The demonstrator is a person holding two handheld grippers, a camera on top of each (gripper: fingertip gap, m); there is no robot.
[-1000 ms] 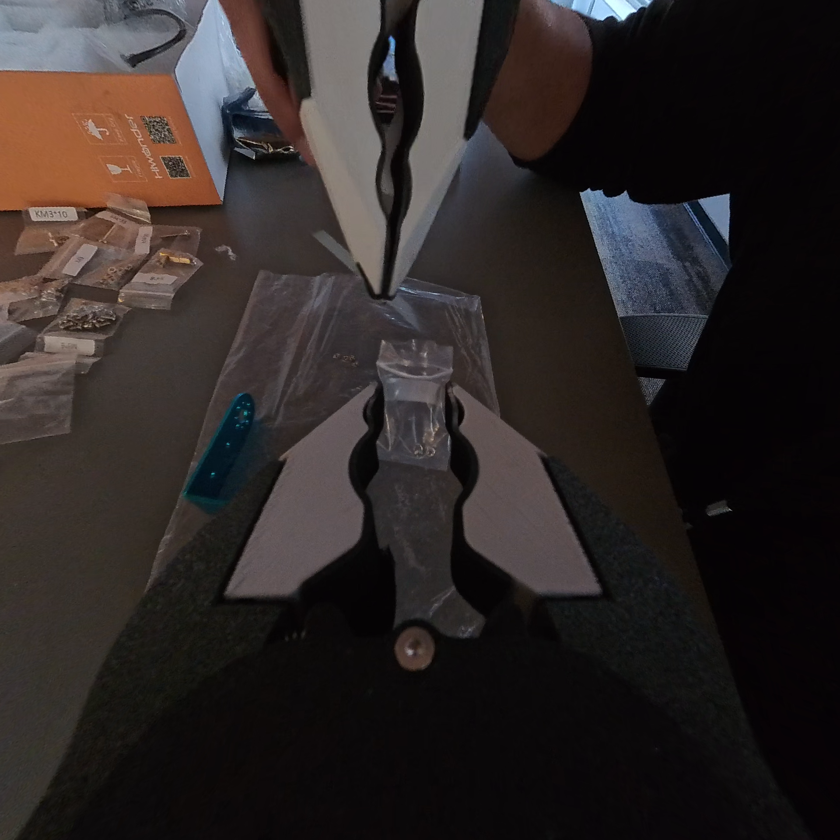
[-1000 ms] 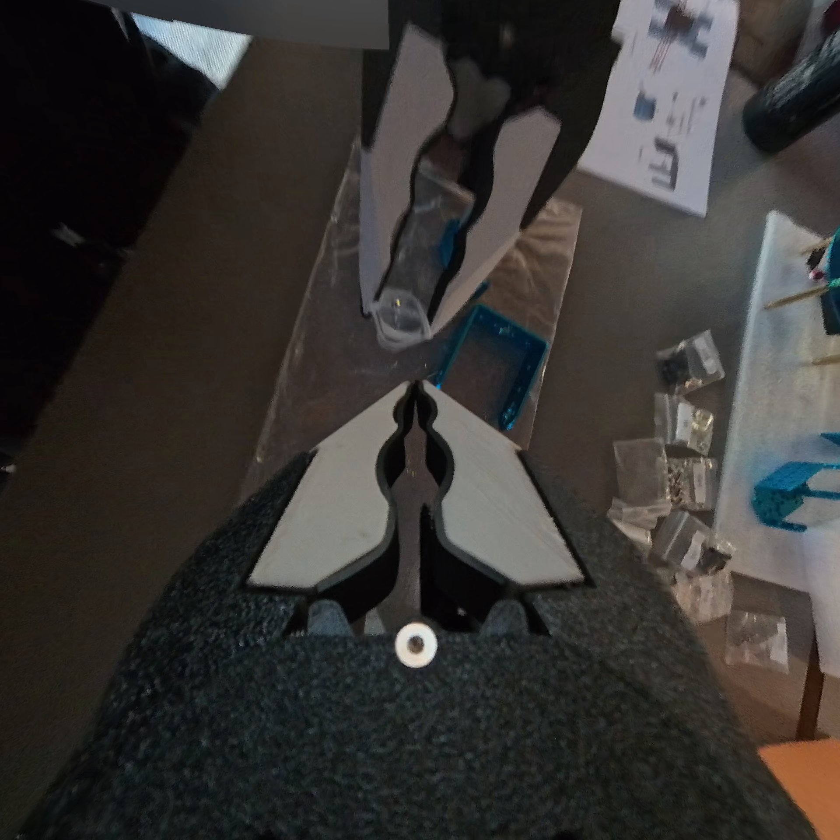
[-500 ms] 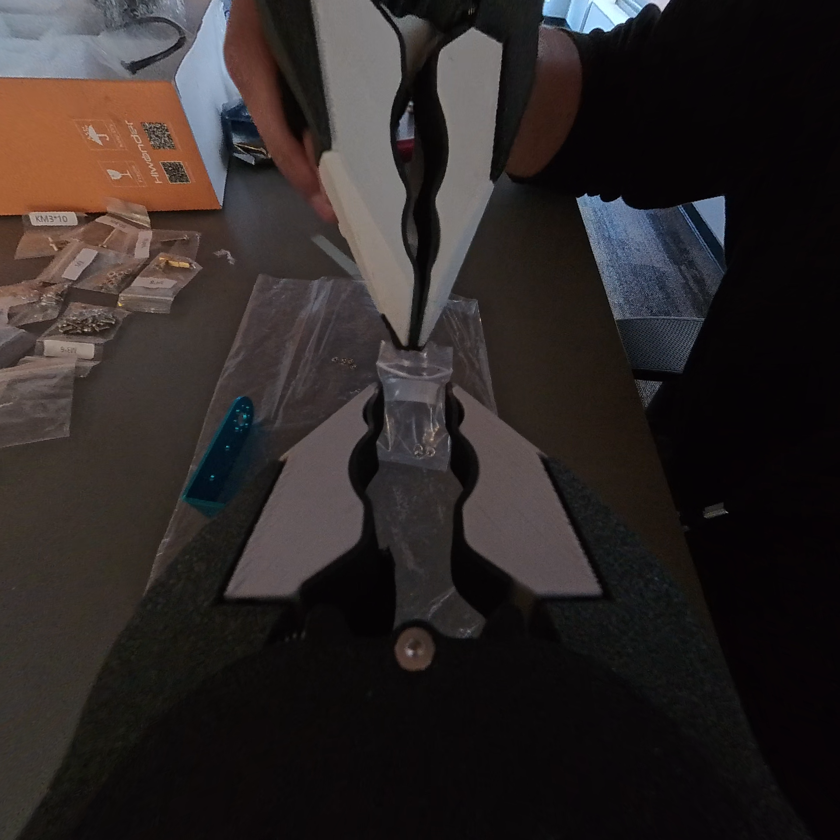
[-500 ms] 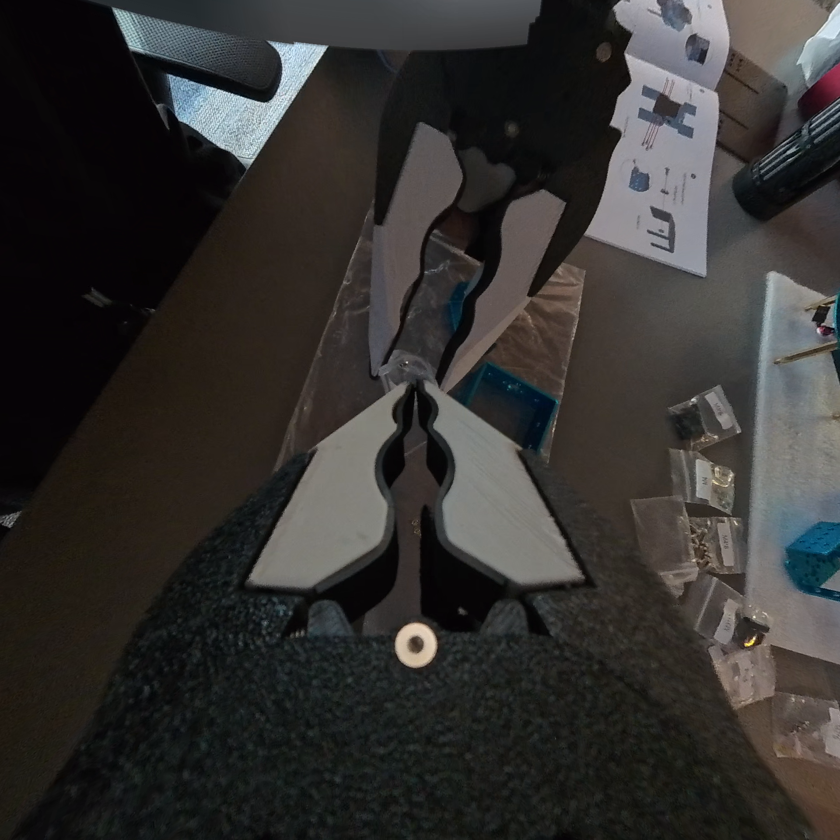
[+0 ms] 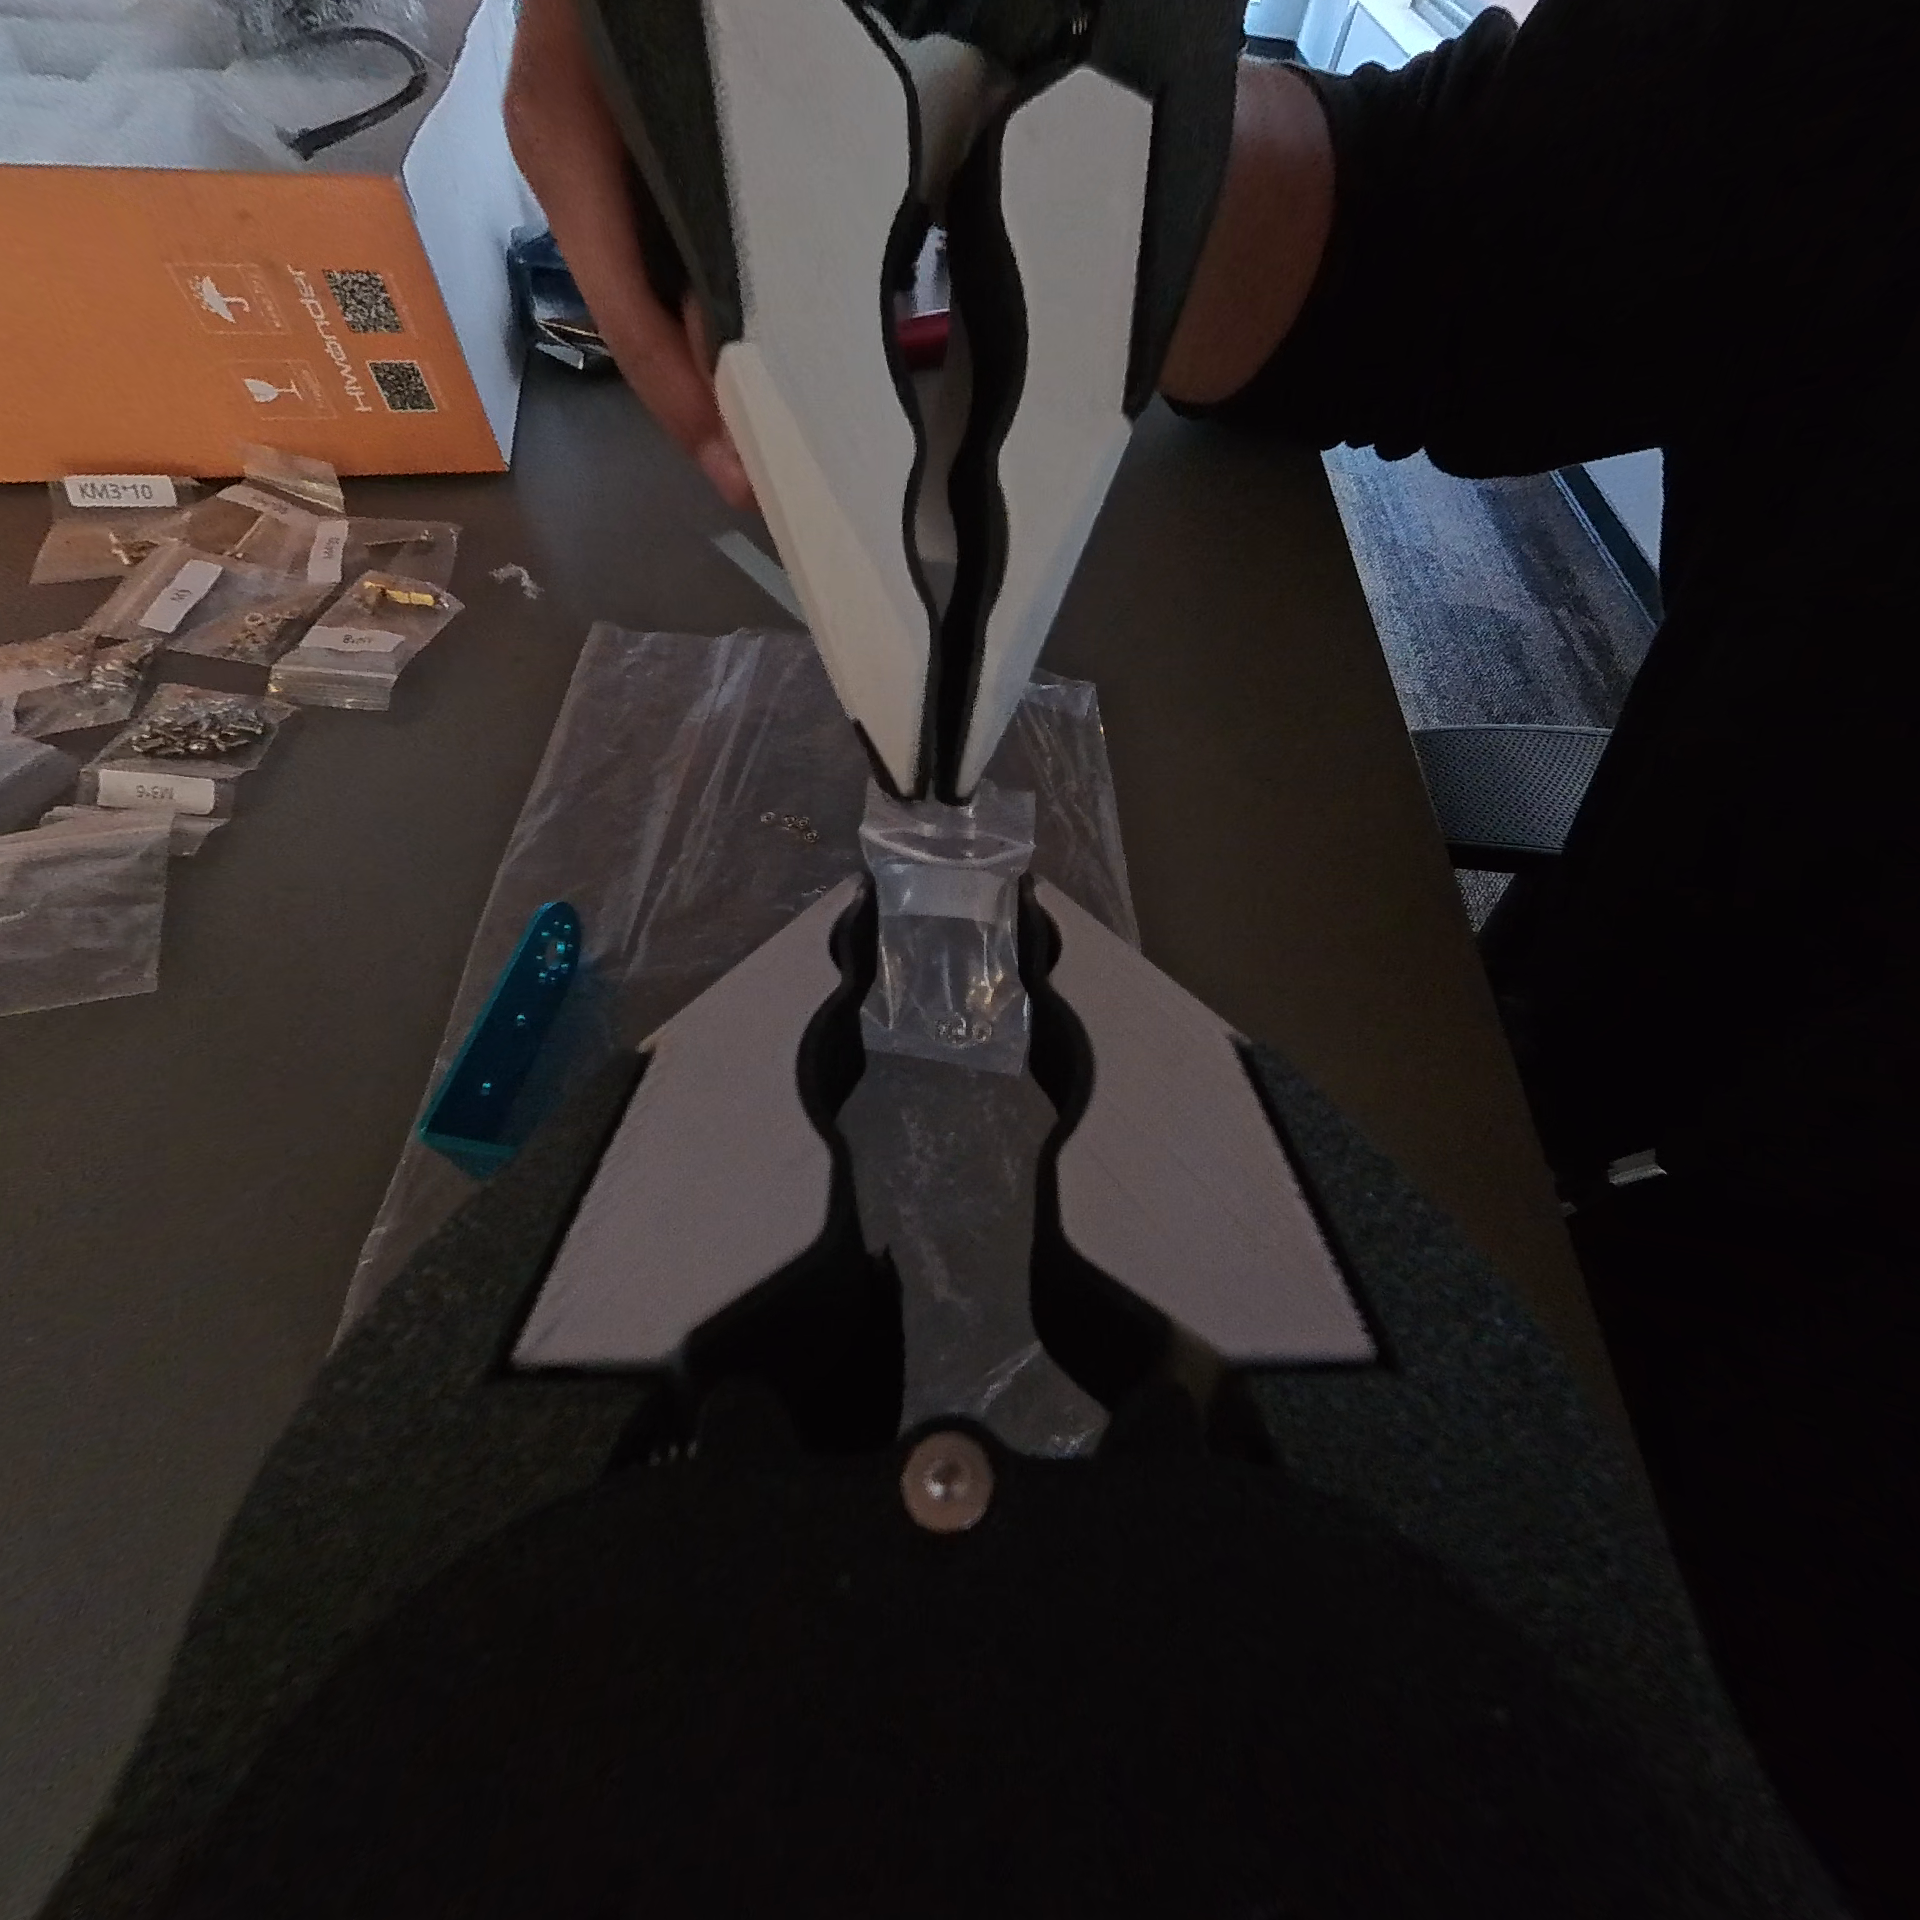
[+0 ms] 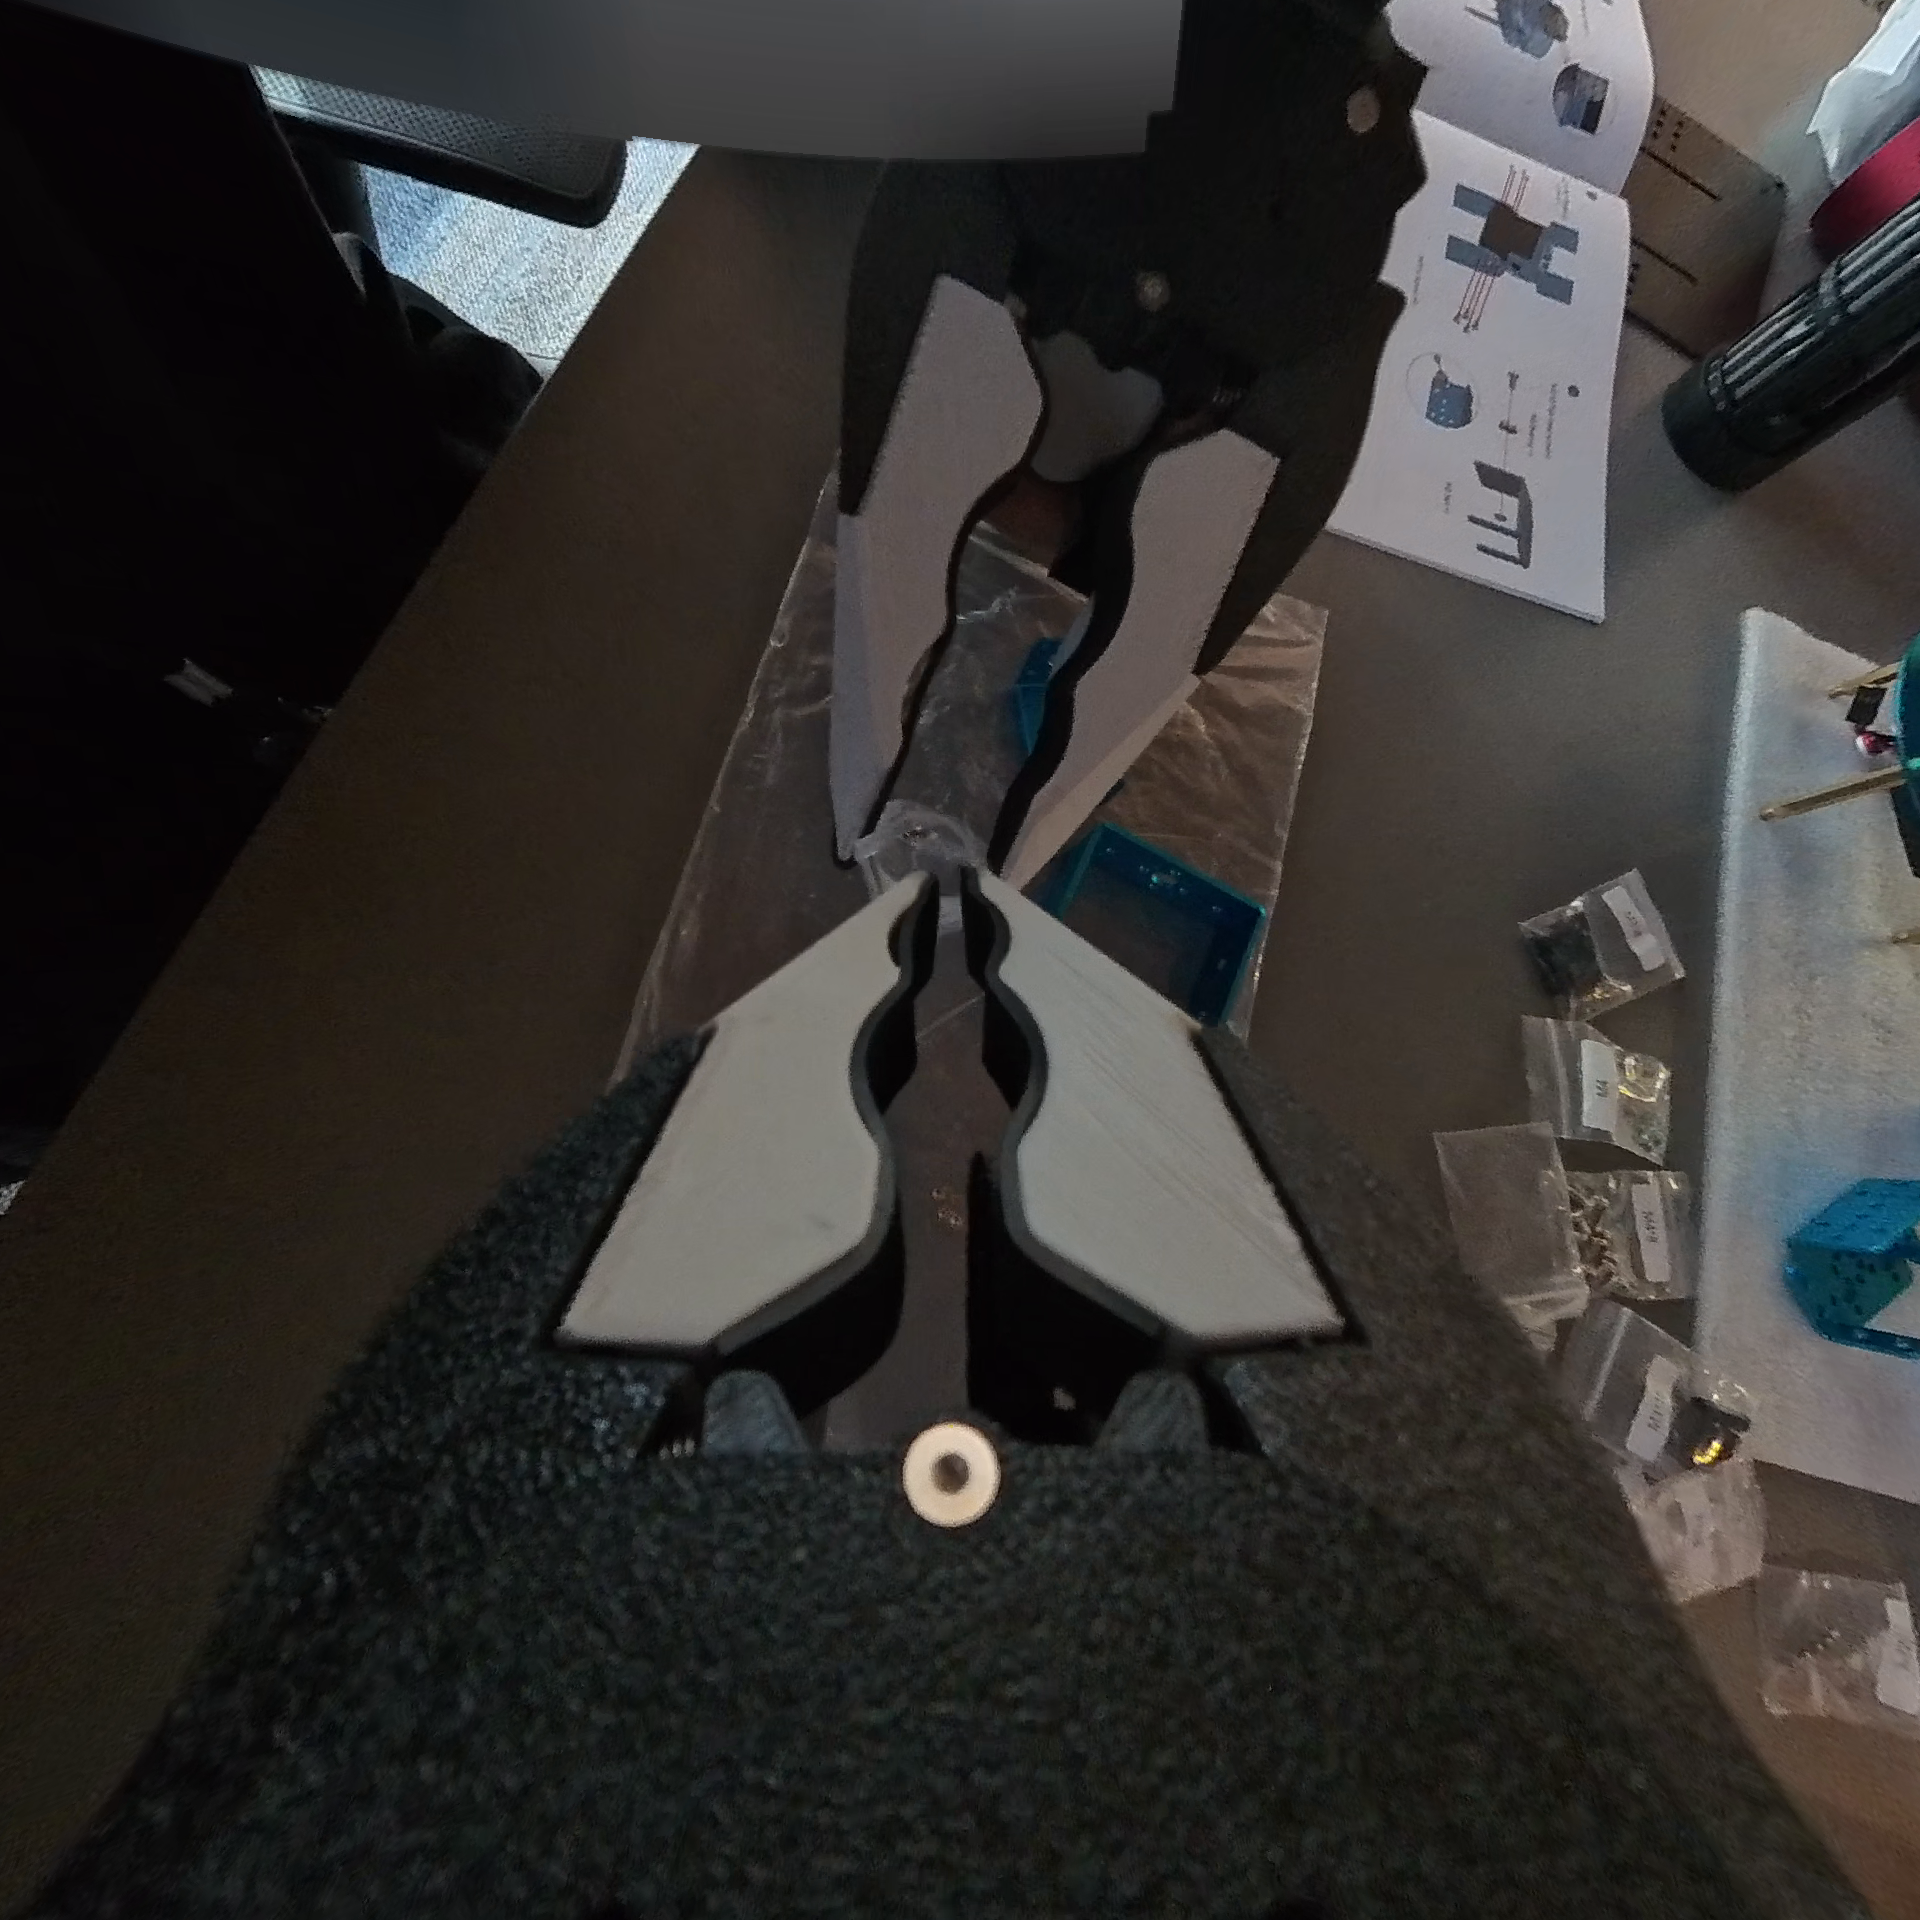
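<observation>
Bag of clear plastic, small, with a few tiny metal bits at its bottom, sits upright between your left tongs, which are part-closed and pinch its sides. Your right tongs come from the far side, almost closed, tips meeting the bag's top lip; whether they grip it you cannot tell. Under both lies a large clear plastic sheet on the dark tabletop. A blue bracket strip lies at the sheet's left edge, a blue square frame just beside the tips. Parts packets and an orange box crowd one side; the tabletop edge runs close on the other
</observation>
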